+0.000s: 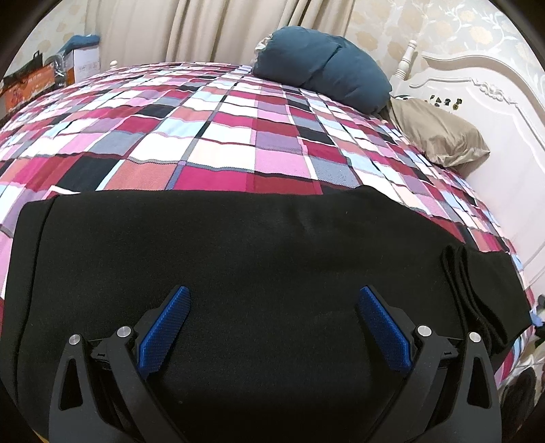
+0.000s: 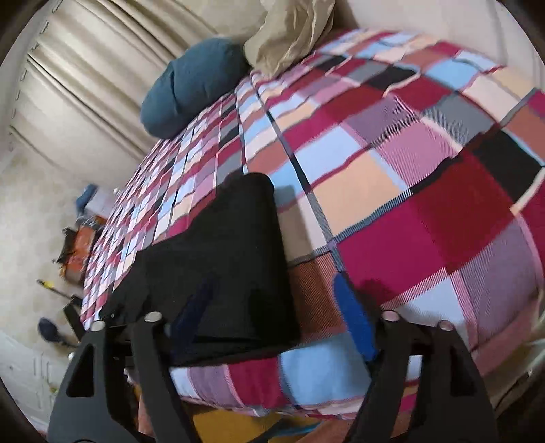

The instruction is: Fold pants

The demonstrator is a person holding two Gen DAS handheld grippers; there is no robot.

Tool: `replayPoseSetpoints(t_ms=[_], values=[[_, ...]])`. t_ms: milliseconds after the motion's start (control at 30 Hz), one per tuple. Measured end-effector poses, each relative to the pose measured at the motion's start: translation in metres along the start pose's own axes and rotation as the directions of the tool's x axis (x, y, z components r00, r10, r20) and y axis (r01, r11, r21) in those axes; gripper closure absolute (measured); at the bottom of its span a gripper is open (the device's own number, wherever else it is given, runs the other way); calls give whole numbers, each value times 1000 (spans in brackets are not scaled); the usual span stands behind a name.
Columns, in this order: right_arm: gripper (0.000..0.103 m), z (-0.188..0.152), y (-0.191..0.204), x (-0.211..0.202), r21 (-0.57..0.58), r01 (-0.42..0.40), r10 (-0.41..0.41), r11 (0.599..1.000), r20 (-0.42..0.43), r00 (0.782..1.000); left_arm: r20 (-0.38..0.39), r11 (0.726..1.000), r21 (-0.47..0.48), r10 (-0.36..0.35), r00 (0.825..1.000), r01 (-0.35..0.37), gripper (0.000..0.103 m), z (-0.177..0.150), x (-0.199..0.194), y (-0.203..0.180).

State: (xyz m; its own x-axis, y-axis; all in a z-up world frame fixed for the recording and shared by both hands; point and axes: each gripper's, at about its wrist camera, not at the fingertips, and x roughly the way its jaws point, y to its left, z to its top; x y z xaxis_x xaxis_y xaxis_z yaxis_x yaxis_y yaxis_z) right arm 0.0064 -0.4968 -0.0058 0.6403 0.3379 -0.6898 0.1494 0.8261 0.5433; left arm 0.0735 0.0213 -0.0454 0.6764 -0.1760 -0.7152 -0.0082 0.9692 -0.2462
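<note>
The black pants (image 1: 211, 245) lie folded flat on the bed (image 1: 238, 136), at its near edge, well away from the blue pillow (image 1: 323, 75). The left gripper (image 1: 272, 306) hangs over the pants, jaws wide apart, nothing between. The right gripper (image 2: 272, 300), by the pants' end, has jaws apart, gripping nothing.

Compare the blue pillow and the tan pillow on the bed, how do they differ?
The blue pillow is dark teal; the tan pillow is beige. The blue pillow looks plump with a crease down its middle, while the tan pillow looks flatter and wrinkled. The blue pillow lies nearer the curtains; the tan pillow sits against the white headboard. Both rest at the head of the checked bedspread, side by side.
</note>
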Motion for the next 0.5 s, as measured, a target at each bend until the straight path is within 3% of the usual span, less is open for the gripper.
replayPoseSetpoints(t_ms=[167,267,333,400,500], values=[[11,-16,34,-5,10,45,-45,999,115,992,-2,1000,-1,-8,1000,8,5,1,-1,2],[11,-30,61,-2,-20,152,-144,988,210,967,-5,999,-23,-27,1000,26,5,3,-5,4],[11,-40,78,3,-50,219,-200,974,255,946,3,994,-70,-85,996,85,5,5,-15,14],[11,-50,92,10,-91,237,-207,967,253,945,13,982,-126,-140,990,140,5,7,-24,28],[11,-56,110,18,-139,237,-200,961,241,950,69,932,-262,-241,968,251,5,8,-48,67]])
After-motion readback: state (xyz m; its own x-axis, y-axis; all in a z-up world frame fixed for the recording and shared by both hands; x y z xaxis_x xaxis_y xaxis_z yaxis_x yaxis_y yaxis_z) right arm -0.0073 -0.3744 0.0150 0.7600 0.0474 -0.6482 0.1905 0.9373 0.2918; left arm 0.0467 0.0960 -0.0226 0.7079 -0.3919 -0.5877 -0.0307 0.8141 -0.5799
